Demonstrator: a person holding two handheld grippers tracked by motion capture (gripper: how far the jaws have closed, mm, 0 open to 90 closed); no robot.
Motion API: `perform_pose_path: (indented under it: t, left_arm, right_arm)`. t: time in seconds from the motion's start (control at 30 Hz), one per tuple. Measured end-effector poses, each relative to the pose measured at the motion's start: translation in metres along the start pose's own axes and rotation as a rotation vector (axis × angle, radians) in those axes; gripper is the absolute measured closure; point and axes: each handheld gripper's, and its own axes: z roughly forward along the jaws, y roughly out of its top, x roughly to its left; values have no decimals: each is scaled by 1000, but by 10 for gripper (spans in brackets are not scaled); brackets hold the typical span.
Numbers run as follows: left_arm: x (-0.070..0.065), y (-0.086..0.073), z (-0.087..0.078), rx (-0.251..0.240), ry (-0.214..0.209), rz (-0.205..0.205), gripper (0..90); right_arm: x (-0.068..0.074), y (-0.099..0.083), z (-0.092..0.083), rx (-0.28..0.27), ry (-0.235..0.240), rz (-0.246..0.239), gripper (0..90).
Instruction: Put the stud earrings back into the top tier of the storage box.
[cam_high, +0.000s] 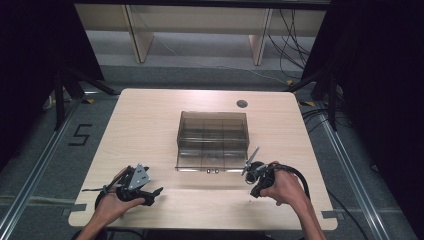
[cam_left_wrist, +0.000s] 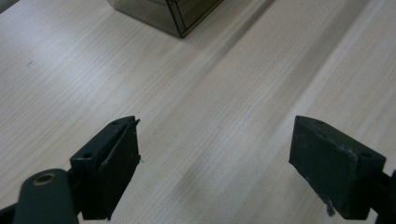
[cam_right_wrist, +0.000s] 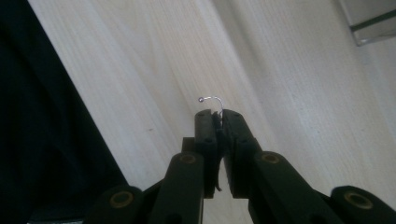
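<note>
On the left of the high view, the person's left hand (cam_high: 112, 200) rests on the near part of the pale wooden desk (cam_high: 150, 120), holding the left tongs (cam_high: 152, 196) low over the surface. In the left gripper view these tongs (cam_left_wrist: 215, 163) stand wide apart, with nothing but bare desk wood between the two black pads, and a corner of the smoky box (cam_left_wrist: 168, 14) lies ahead at the top edge.

At the middle of the desk sits the smoky transparent box (cam_high: 212, 140), divided into compartments, with its clear lid lying open towards the person.

To the right, just beside the near right corner of the box, the right hand (cam_high: 285, 187) holds the right tongs (cam_high: 250, 167) above the desk. In the right gripper view these tongs (cam_right_wrist: 218, 116) are pressed together on a thin wire hook (cam_right_wrist: 212, 100), whose curved end with a tiny bead sticks out above the tips. The hook is off the desk, pinched between the pads
</note>
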Motion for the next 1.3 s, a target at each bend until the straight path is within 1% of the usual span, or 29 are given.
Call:
perform_pose_path:
  t: [0.03, 0.07, 0.13, 0.17, 0.2, 0.23, 0.27, 0.3, 0.37, 0.4, 0.43, 0.47, 0.5, 0.53, 0.57, 0.6, 0.67, 0.73, 0.77, 0.8, 0.83, 0.87, 0.9, 0.93, 1.0, 1.07, 1.17, 1.2, 1.3]
  left_arm:
    - [0, 0, 0, -1, -1, 0, 153]
    - [0, 0, 0, -3, 3, -8, 154]
    - [1, 0, 0, -7, 10, 0, 153]
    - [0, 0, 0, -6, 8, -6, 153]
    - [1, 0, 0, -4, 9, 12, 154]
    - [1, 0, 0, -3, 8, 9, 153]
    - [0, 0, 0, -2, 4, -8, 153]
    - [0, 0, 1, -6, 12, -14, 153]
    - [0, 0, 1, -4, 11, -12, 153]
    - [0, 0, 1, -4, 9, -12, 153]
    - [0, 0, 1, -6, 8, -15, 153]
    - [1, 0, 0, 2, 3, -1, 153]
    - [1, 0, 0, 1, 2, -4, 153]
    - [1, 0, 0, 2, 4, -3, 153]
    - [1, 0, 0, 3, 5, -2, 153]
    - [1, 0, 1, 3, 3, -3, 153]
    - [1, 0, 1, 3, 2, -3, 153]
    - [1, 0, 1, 2, 4, -4, 153]
    - [1, 0, 1, -1, 4, -8, 153]
    - [1, 0, 0, 2, 4, -3, 153]
    - [2, 0, 0, -1, 3, 2, 153]
    - [2, 0, 0, -3, -1, -10, 153]
    - [1, 0, 1, -11, 6, -20, 153]
    - [1, 0, 1, -13, 12, -24, 153]
    - [1, 0, 1, -12, 8, -24, 153]
    - [3, 0, 0, -12, 5, -2, 153]
    - [3, 0, -1, -9, 5, 0, 153]
    - [3, 0, -1, -10, 7, -2, 153]
    - [3, 0, -1, -11, 2, 0, 153]
  right_arm:
    - [0, -1, -3, -17, 5, -18, 860]
    - [1, 0, -8, -20, 5, -6, 860]
    - [3, -1, -18, -46, -6, 10, 860]
    - [2, 0, -22, -72, -6, -29, 860]
    - [4, 0, -28, -71, -5, -1, 860]
    - [4, 0, -32, -79, -2, -15, 860]
    - [4, 1, -38, -88, -11, -9, 859]
    - [4, 1, -42, -95, -12, -25, 859]
    - [3, 4, -51, -88, -33, -30, 860]
    - [1, 5, -54, -89, -40, -55, 859]
    - [2, 7, -58, -84, -46, -32, 860]
    - [1, 8, -62, -88, -50, -36, 860]
    - [0, 10, -66, -90, -52, -25, 860]
    - [-1, 12, -68, -95, -64, -30, 860]
    - [-2, 15, -71, -88, -64, -31, 860]
    - [-4, 17, -72, -96, -58, -39, 859]
    - [-6, 23, -75, -104, -68, -52, 860]
    - [-9, 30, -77, -97, -60, -58, 860]
    - [-11, 33, -78, -103, -63, -55, 860]
    - [-11, 36, -78, -103, -67, -41, 860]
    - [-14, 40, -78, -102, -64, -45, 860]
    - [-15, 43, -78, -106, -65, -50, 860]
    - [-16, 46, -79, -102, -67, -37, 859]
    - [-18, 49, -78, -99, -63, -45, 860]
    - [-21, 54, -77, -97, -64, -46, 859]
    - [-24, 59, -77, -93, -71, -47, 859]
    - [-29, 65, -74, -79, -73, -32, 859]
    - [-30, 67, -73, -68, -67, -18, 859]
    - [-36, 70, -71, -59, -67, -18, 859]
